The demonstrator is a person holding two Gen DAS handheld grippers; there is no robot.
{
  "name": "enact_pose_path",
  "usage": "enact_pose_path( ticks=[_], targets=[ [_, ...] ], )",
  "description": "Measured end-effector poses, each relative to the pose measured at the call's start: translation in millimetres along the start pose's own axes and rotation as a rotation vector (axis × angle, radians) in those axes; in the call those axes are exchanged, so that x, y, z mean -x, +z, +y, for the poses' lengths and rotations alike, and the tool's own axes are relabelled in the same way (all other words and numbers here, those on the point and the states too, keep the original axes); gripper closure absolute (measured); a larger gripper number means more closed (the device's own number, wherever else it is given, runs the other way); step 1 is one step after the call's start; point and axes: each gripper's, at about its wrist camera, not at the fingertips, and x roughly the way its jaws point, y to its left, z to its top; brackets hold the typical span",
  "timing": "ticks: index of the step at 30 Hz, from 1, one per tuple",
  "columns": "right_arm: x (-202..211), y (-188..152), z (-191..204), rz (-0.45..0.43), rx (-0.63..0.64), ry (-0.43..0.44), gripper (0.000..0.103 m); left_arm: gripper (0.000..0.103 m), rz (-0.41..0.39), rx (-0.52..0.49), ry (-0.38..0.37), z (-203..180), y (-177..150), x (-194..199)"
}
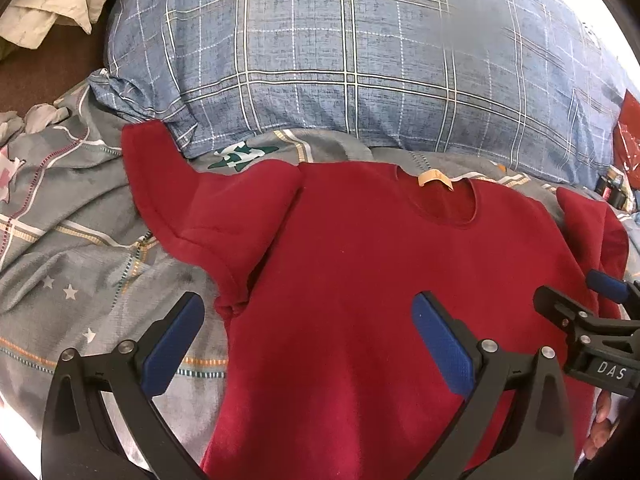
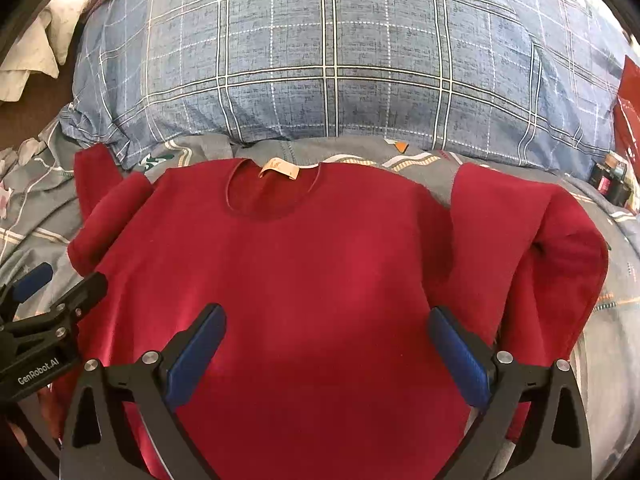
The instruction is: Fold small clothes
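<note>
A small red long-sleeved top (image 1: pixel 360 280) lies flat on the bed, neck opening and tan label (image 1: pixel 434 179) toward the pillow. It also shows in the right wrist view (image 2: pixel 300 272). Its left sleeve (image 1: pixel 192 200) spreads out to the side; its right sleeve (image 2: pixel 528 248) is bunched beside the body. My left gripper (image 1: pixel 308 328) is open and empty above the top's left side. My right gripper (image 2: pixel 326 340) is open and empty above the top's middle. Each gripper shows at the edge of the other's view.
A big blue plaid pillow (image 1: pixel 340 52) lies just beyond the top. The grey patterned bedsheet (image 1: pixel 68 248) surrounds it. Cream cloth (image 1: pixel 48 4) lies at the far left. Red packaging (image 2: pixel 628 96) and small dark items (image 2: pixel 608 184) sit at the far right.
</note>
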Motion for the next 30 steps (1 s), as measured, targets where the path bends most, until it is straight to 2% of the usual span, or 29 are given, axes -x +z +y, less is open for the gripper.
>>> enact_pose_path(
  ticks=[20, 30],
  targets=[
    [-16.3, 4.9, 14.6, 0.020, 0.024, 0.009, 0.002, 0.000, 0.002, 0.009, -0.004, 5.8, 5.4, -11.4],
    [-22.6, 6.7, 16.4, 0.028, 0.027, 0.011, 0.002, 0.000, 0.001, 0.025, 0.020, 20.8, 15.1, -17.2]
  ],
)
